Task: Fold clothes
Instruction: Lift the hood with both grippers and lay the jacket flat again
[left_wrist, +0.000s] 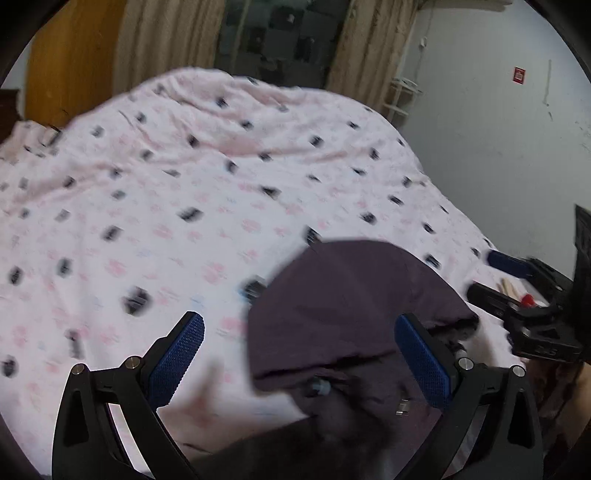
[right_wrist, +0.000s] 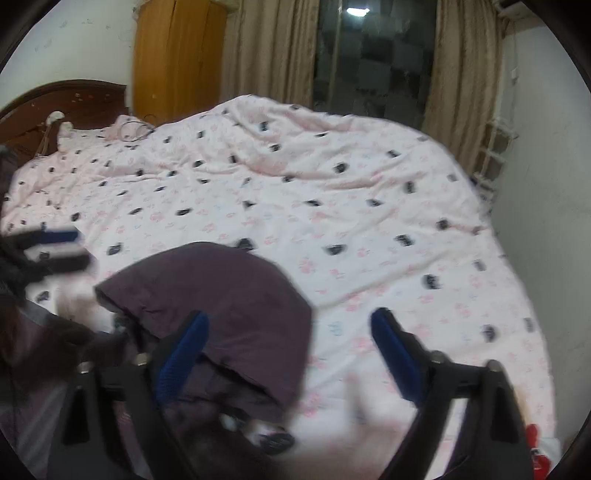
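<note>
A: One dark purple garment (left_wrist: 343, 306) lies bunched on the bed (left_wrist: 166, 206), low and right of centre in the left wrist view, low and left of centre in the right wrist view (right_wrist: 221, 295).

B: And the left hand-held gripper (left_wrist: 299, 354)?

A: Its jaws are spread wide at the bottom of the frame. The cloth sits between and beyond them, and neither blue pad (left_wrist: 177, 358) presses on it.

B: The right hand-held gripper (right_wrist: 290, 350)?

A: Also spread, nothing pinched. Its left finger overlaps the garment in the picture, but I cannot tell whether it touches.

B: What surrounds it?

A: A pale pink quilt with dark patches covers the bed. Behind, beige curtains (right_wrist: 269, 55) frame a dark window (right_wrist: 373, 55); an orange wardrobe (right_wrist: 177, 59) stands upper left, beside a dark wooden headboard (right_wrist: 74, 99).
</note>
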